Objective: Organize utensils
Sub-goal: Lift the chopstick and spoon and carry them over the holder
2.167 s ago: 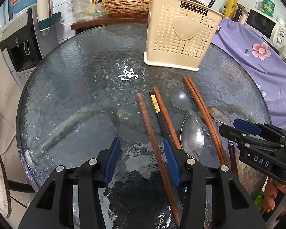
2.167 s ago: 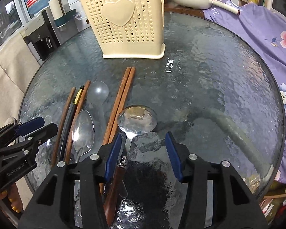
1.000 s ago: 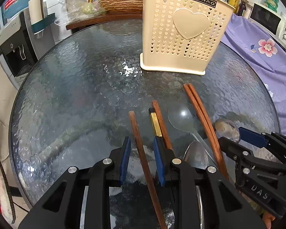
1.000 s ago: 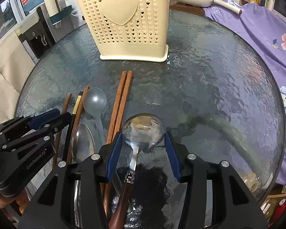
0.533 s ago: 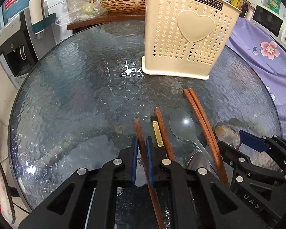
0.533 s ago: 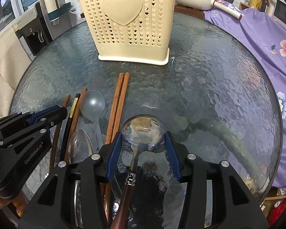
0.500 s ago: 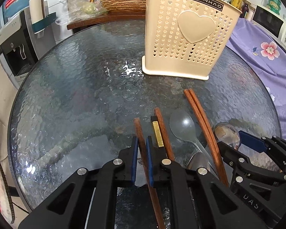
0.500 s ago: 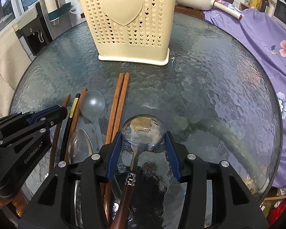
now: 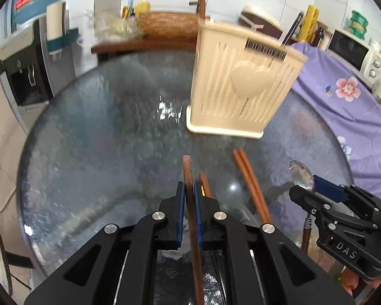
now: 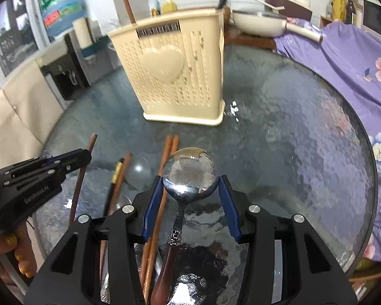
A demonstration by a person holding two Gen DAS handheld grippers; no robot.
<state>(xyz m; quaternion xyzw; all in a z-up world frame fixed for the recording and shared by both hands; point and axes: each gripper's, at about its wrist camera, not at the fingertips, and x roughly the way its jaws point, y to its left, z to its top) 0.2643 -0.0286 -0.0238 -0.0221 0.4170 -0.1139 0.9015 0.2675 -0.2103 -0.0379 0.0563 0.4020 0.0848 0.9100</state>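
My left gripper is shut on a brown wooden chopstick and holds it lifted off the round glass table. My right gripper is shut on the bowl of a metal spoon with a dark wooden handle, raised above the table. The cream perforated utensil holder with a heart stands upright ahead; it also shows in the right wrist view. A pair of wooden chopsticks, a black chopstick, another brown one and a silver spoon lie on the glass.
A purple flowered cloth covers the surface to the right. A water dispenser stands at the left. A wooden shelf with a basket and a white pan lie behind the table.
Both grippers have risen from the table with their utensils: the left lifted the chopstick, the right lifted the spoon. The view is blurred from motion.
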